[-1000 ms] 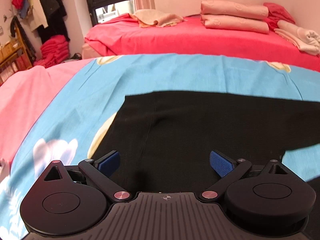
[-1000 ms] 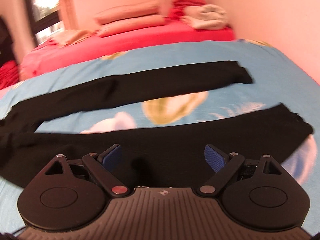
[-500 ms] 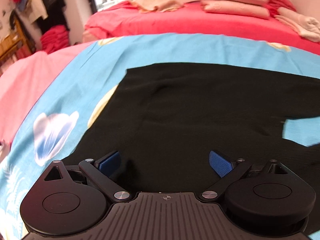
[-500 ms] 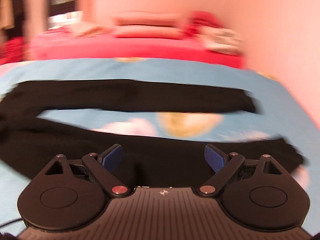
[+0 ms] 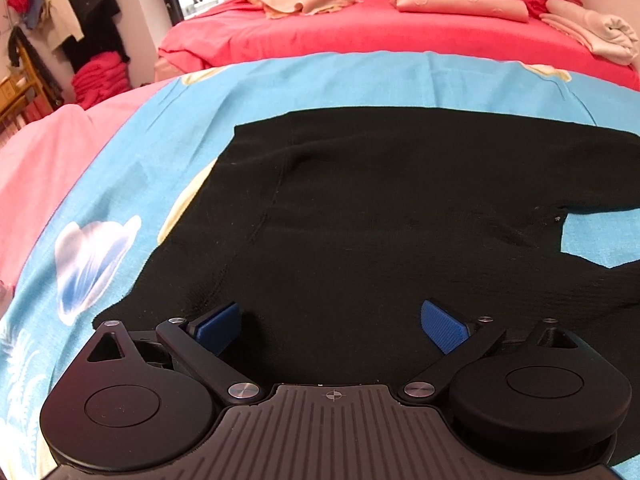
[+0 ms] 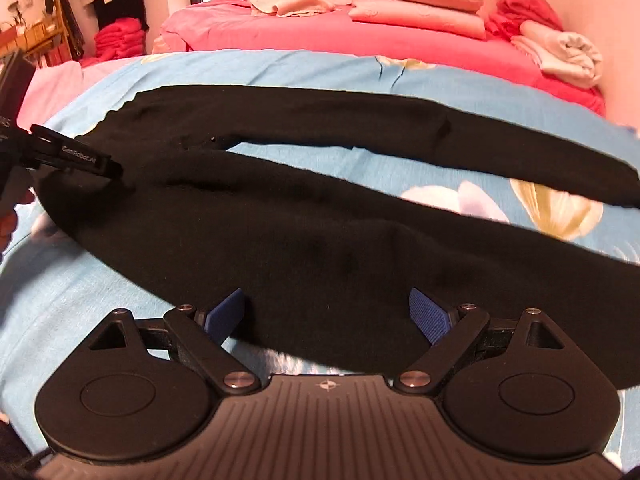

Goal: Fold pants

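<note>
Left gripper point(image 5: 331, 330) hangs wide open over the waist end of the black pants point(image 5: 380, 216) — spread flat on the blue floral sheet point(image 5: 132, 184) — and the right gripper point(image 6: 326, 316) gapes empty above the near leg.

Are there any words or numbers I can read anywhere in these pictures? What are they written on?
"GenRobot.AI": white letters on the black finger of the left gripper, seen at the left edge of the right wrist view, over the black pants.
A few white letters at the far left edge of that same view: cut off, too little to read.
Nothing else carries text: the blue sheet has only flower prints, and each gripper's own body shows only a small crosshair mark.
</note>
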`<state>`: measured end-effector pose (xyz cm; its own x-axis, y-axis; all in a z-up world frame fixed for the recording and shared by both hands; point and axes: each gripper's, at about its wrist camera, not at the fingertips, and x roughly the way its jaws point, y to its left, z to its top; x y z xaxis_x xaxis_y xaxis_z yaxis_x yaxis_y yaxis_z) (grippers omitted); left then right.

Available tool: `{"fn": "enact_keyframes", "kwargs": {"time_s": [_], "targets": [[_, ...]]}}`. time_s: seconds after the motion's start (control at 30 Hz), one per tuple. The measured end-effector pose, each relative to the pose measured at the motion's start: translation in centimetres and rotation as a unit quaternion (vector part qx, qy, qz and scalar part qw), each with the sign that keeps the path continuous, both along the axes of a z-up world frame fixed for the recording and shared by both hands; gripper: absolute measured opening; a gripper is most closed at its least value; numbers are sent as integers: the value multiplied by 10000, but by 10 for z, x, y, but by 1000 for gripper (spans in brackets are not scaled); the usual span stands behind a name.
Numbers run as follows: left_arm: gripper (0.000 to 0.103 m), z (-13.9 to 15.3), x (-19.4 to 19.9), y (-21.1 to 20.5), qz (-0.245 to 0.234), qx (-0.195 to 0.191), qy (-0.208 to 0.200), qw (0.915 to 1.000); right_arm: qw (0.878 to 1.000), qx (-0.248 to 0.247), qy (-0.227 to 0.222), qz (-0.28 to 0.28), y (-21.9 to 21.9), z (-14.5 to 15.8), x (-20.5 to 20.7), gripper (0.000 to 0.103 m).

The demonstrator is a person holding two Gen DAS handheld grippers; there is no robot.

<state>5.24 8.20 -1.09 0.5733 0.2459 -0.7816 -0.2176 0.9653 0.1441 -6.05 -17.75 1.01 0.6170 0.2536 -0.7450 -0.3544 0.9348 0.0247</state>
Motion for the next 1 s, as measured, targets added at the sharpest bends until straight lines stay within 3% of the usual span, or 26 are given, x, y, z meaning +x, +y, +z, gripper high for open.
{"fn": "enact_keyframes", "kwargs": {"time_s": [0.17, 0.33, 0.43, 0.53, 0.63, 0.83, 0.9, 0.93, 0.97, 1.0], "targets": [[103, 0, 0, 1, 5, -44, 4, 10000, 9998, -7, 171, 117, -8, 8, -4, 92], [103, 5, -3, -2, 70, -65, 3, 10000, 9986, -33, -131, -503, -31, 16, 5, 93], [103, 12, -9, -4, 64, -101, -109, 9999, 9967, 7, 87, -806, -46, 4, 10, 94], [103, 16, -20, -8, -97, -94, -271, 9995, 9979, -49, 2, -652, -49, 1, -3, 96], [103, 3, -20, -5, -95, -15, -52, 9999, 9970, -18, -142, -755, -66, 10, -13, 96], [103, -2, -20, 2, -65, -140, -139, 9998, 9790, -219, -678, -1911, -142, 10, -9, 97], [103, -4, -22, 2, -62, -127, -158, 9998, 9686, -413, -434, -2412, -177, -8, 0, 100], [103, -5, -24, 3, -57, -143, -161, 9998, 9655, 28, -438, -2568, -198, -8, -4, 102], [103, -5, -25, 4, -49, -164, -164, 9997, 9616, 482, -477, -2658, -214, -4, -12, 97], [103, -5, -25, 5, -36, -185, -166, 9997, 9560, 641, -515, -2817, -224, 1, -17, 96]]}}
